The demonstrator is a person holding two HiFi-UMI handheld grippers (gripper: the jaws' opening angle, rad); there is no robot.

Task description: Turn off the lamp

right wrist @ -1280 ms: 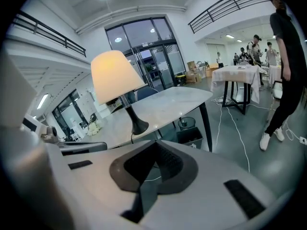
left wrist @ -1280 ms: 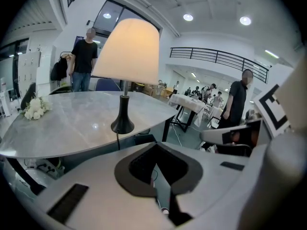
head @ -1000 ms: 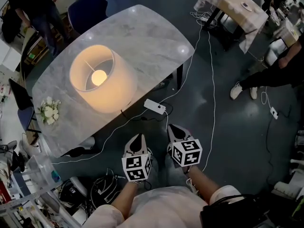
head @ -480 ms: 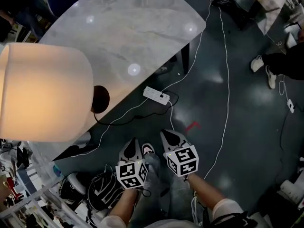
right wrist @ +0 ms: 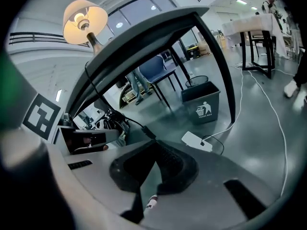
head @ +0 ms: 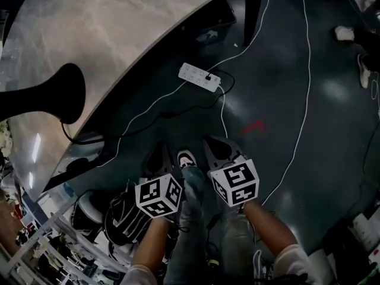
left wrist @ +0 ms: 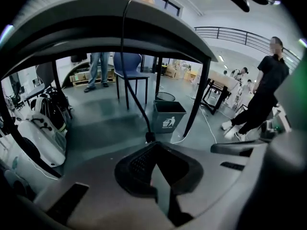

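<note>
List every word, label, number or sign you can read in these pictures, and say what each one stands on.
Bin: white pictogram of a figure dropping litter; the line of print under it is too small to read.
Left gripper and right gripper: square black-and-white marker codes, no letters or numbers.
Power strip: no readable print.
No other text can be read.

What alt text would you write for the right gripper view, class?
A lit lamp glows on a grey table, seen from below its edge. The right gripper, jaws shut and empty, points toward a white power strip and a bin on the floor.
</note>
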